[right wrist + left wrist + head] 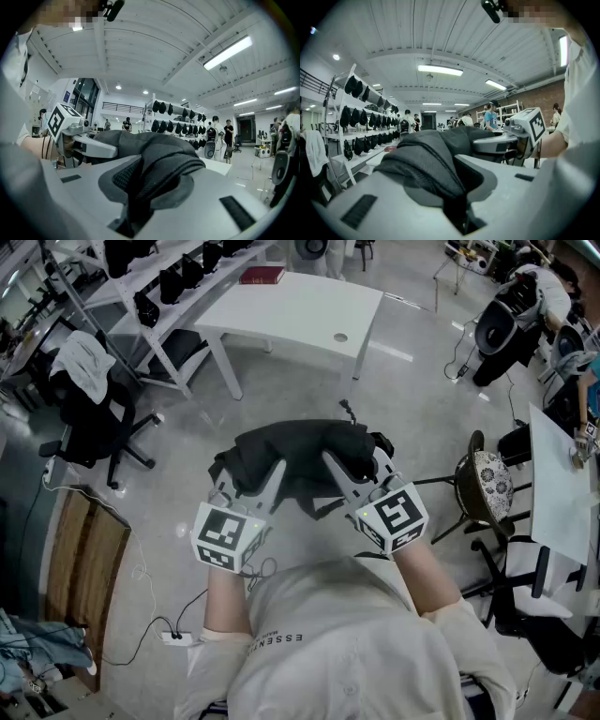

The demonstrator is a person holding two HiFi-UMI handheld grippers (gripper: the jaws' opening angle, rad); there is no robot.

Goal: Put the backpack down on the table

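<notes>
A black backpack (295,460) hangs in the air in front of the person, above the grey floor and short of the white table (300,315). My left gripper (262,486) is shut on a padded black strap (424,171) at the bag's left side. My right gripper (342,479) is shut on the other padded strap (159,180) at its right side. Each gripper view shows the strap pinched between grey jaws, the bag's bulk (454,140) rising behind, and the other gripper with its marker cube across from it. The bag's underside is hidden.
A dark red book (262,276) lies at the table's far left corner. A black office chair (89,413) stands left, a stool with patterned seat (492,486) right. Shelves of black bags (178,277) line the back left. Cables and a power strip (175,637) lie on the floor.
</notes>
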